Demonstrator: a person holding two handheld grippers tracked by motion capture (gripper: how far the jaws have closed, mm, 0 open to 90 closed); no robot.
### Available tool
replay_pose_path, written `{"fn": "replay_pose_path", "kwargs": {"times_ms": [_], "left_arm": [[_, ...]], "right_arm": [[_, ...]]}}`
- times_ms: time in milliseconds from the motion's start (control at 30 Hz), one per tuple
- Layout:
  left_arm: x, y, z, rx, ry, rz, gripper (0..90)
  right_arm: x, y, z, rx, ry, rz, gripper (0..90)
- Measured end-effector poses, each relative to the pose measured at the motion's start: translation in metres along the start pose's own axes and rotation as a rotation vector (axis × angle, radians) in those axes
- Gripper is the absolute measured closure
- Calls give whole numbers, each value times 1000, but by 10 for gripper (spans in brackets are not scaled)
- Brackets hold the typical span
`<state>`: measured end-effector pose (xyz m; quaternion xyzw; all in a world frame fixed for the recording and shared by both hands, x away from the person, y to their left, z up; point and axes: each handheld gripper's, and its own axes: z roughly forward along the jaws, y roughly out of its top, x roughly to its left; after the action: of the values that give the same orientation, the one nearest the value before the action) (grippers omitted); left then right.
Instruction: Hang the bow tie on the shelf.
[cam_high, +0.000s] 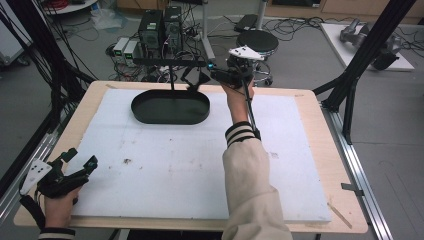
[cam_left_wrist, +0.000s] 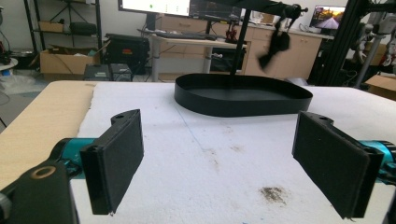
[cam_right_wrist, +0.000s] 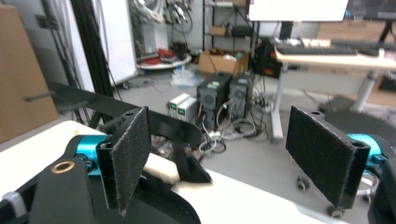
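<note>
Right gripper (cam_high: 207, 76) in the high view is raised above the tray's (cam_high: 150, 117) far right end, level with the stand's bar (cam_high: 165, 61), jaws spread wide and holding nothing. A small black hanging piece (cam_high: 192, 82) dangles from the bar right at the jaw tips. Left gripper (cam_high: 82, 157) sits well away from the tray at the pad's (cam_high: 175, 165) near left corner, also wide and empty, so nothing braces the stand. Left gripper view: left gripper (cam_left_wrist: 219, 154) jaws far apart over bare pad, tray (cam_left_wrist: 233, 105) straight ahead. The post (cam_left_wrist: 241, 46) rises from the tray, and the piece (cam_left_wrist: 275, 44) under the bar's right end is blurred, so it is probably swinging. Right gripper view: right gripper (cam_right_wrist: 215, 140) open wide. The bar (cam_right_wrist: 116, 109) runs behind its left-hand jaw, and the piece (cam_right_wrist: 187, 163) hangs low between the jaws, closer to that jaw than to centre. Risks as I read them: closing now on a swinging, off-centre piece likely clips an edge or misses. A jaw that catches the bar would lever the thin post and tip or drag the unbraced tray. Pulling sideways rather than lifting the piece off could snag it on the bar. Can't tell how the piece attaches, which makes the pull direction a guess.
</note>
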<state>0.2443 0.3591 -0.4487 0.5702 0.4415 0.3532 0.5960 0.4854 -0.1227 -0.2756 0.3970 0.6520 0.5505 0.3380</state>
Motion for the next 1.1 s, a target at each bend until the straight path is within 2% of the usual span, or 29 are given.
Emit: {"fn": "replay_pose_path", "kwargs": {"times_ms": [67,100,133,167,200,233,333,400,433,467,500,533,600,700,733,767,900,1000,1067,1100], "left_arm": [[-1,1,-1,-3,-1,1,168],[-1,1,-1,-3,-1,1,168],[-1,2,-1,-6,-2,-1,168],[-2,3,-1,-6,-6,-2,168],[-4,4,-1,-6,-11,3,168],[-4,4,-1,-6,-11,3,168],[-8,7,-1,-14,-20,12,168],[-10,9,-2,-24,-23,10,168],[-10,9,-2,-24,-23,10,168],[-10,10,-2,-25,-24,13,168],[-12,11,-1,-28,-29,14,168],[-12,12,-1,-30,-31,15,168],[-14,13,0,-33,-38,18,168],[-16,14,2,-33,-45,21,168],[-18,14,2,-36,-48,20,168],[-19,15,3,-39,-51,19,168],[-26,19,6,-47,-70,30,168],[-27,20,7,-49,-74,33,168],[-28,20,7,-48,-75,33,168],[-28,20,8,-47,-75,33,168]], "right_arm": [[1,3,-13,-46,-2,-24,214],[1,3,-13,-46,-2,-24,214],[0,4,-26,-62,-3,-25,186],[0,4,-26,-62,-3,-25,186],[-2,6,-36,-39,-17,-17,112],[-2,6,-42,-41,-17,-13,112],[-2,6,-66,-112,-55,-61,111],[-3,10,-80,-87,-52,-44,111],[-3,10,-80,-87,-52,-44,111],[-2,12,-98,-116,-64,-39,111],[-1,12,-108,-152,-71,-44,111],[1,12,-119,-165,-82,-46,111],[3,12,-139,-146,-117,-38,111],[6,10,-172,-182,-130,-39,111],[6,10,-172,-182,-130,-39,111],[7,7,-193,-205,-151,-53,111],[5,-5,-231,-244,-180,-47,112],[1,-21,-251,-234,-207,-55,112],[-3,-34,-260,-219,-221,-60,111],[-3,-34,-260,-219,-221,-60,111]]}}
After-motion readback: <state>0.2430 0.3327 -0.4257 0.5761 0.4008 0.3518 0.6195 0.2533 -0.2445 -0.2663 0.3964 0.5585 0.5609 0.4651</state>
